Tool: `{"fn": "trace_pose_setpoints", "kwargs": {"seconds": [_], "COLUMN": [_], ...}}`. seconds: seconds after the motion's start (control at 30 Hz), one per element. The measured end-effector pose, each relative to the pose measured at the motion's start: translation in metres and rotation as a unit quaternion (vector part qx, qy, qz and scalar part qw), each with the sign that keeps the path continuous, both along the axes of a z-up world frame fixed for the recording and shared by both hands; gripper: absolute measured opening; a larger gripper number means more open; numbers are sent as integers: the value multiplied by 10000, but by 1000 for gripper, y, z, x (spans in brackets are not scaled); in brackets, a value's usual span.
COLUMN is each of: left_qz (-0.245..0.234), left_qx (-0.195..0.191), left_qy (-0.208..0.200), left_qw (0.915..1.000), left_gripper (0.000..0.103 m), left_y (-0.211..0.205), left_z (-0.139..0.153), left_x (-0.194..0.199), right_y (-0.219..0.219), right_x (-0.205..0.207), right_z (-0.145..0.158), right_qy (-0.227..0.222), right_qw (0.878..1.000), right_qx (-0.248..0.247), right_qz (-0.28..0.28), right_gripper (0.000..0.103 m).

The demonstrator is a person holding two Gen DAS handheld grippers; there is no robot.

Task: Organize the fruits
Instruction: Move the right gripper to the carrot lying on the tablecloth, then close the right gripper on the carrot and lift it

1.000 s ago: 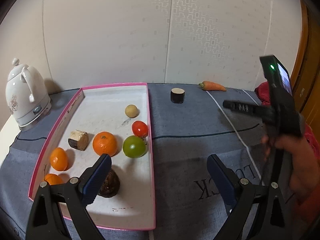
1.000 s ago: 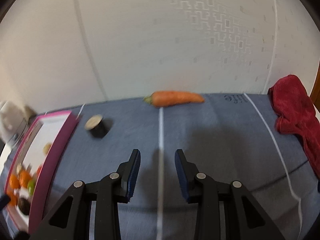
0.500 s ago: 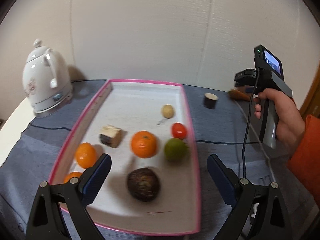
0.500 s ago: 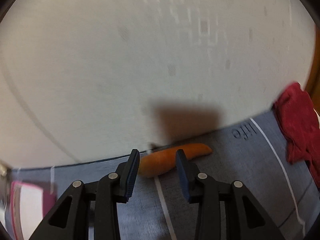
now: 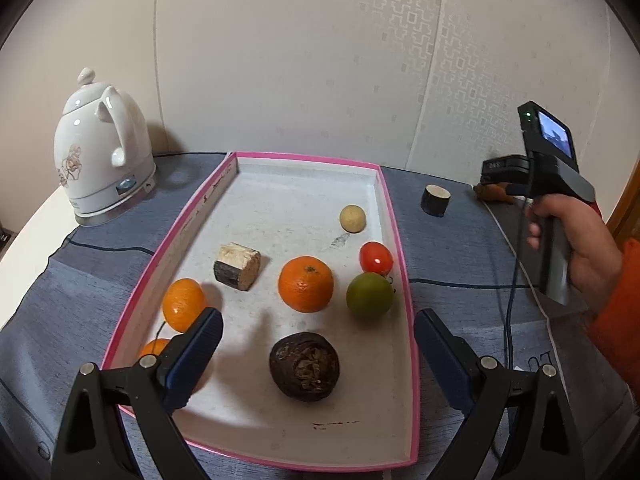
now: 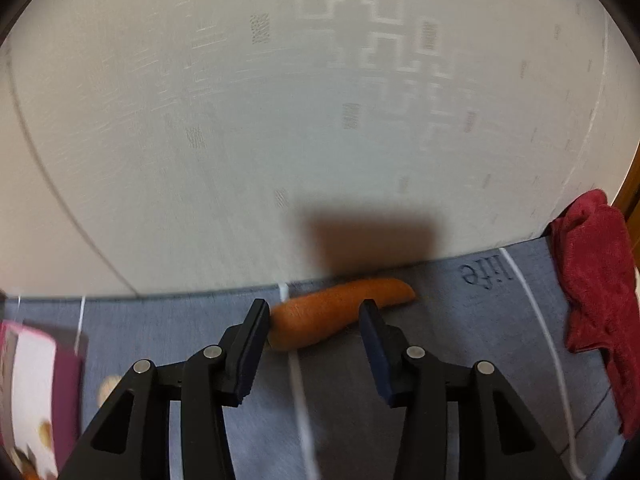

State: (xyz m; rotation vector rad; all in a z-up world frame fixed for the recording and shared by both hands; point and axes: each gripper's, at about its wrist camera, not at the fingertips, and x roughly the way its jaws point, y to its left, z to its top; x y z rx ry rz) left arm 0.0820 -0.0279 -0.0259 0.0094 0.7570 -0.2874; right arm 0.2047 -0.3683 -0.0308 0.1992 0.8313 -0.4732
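Right gripper (image 6: 314, 318) has swung across the cloth toward the far wall within the last second; the orange tapered carrot (image 6: 340, 312), a moment ago well ahead of it, now lies crosswise just beyond the fingertips, against the wall's foot. Jaws are opening, nothing pinched yet; the carrot's thick end sits behind the gap, not between the pads. Reads as the approach to a pick, carrot next for the tray.

Left gripper (image 5: 316, 356) spread wide and empty, hovering over the near end of the shallow pink-rimmed white tray (image 5: 394, 216). The view has shifted from the tray's right edge to squarely over it.

In the tray: oranges, a green round fruit, a red tomato, a dark wrinkled ball, a pale small ball, a cut stub.

Surface: grey-blue woven tablecloth (image 5: 460, 264) with white and dark lines. One short black-skinned cylinder (image 5: 435, 200) loose right of the tray. White ceramic kettle (image 5: 102, 148) far left, crumpled red towel (image 6: 596, 292) far right. Pale patterned wallpaper behind.
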Motion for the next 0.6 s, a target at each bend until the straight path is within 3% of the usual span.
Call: {"fn": "trace_pose_setpoints", "kwargs": {"seconds": [0.1,0.33,0.6], "left_qz": [-27,-58,161], "left_qx": [-6,104,363], "left_qy": [-2,-19,-55], "left_qw": [10000,9999,9992], "left_gripper": [97,97,97], "left_y": [-4,-9,-3], "left_z": [-1,-1,-2], "left_x": [-1,-3,-1], "right_y": [-2,-27,-28], "right_x": [-12,2,29], "right_z": [1,-1,4], "right_qy": [20,-228,-66], "right_qw": [9998,9985,9992], "right_qx": [-108,456,335], "right_qz": [-139,-175,186], "right_gripper": [46,47,48]}}
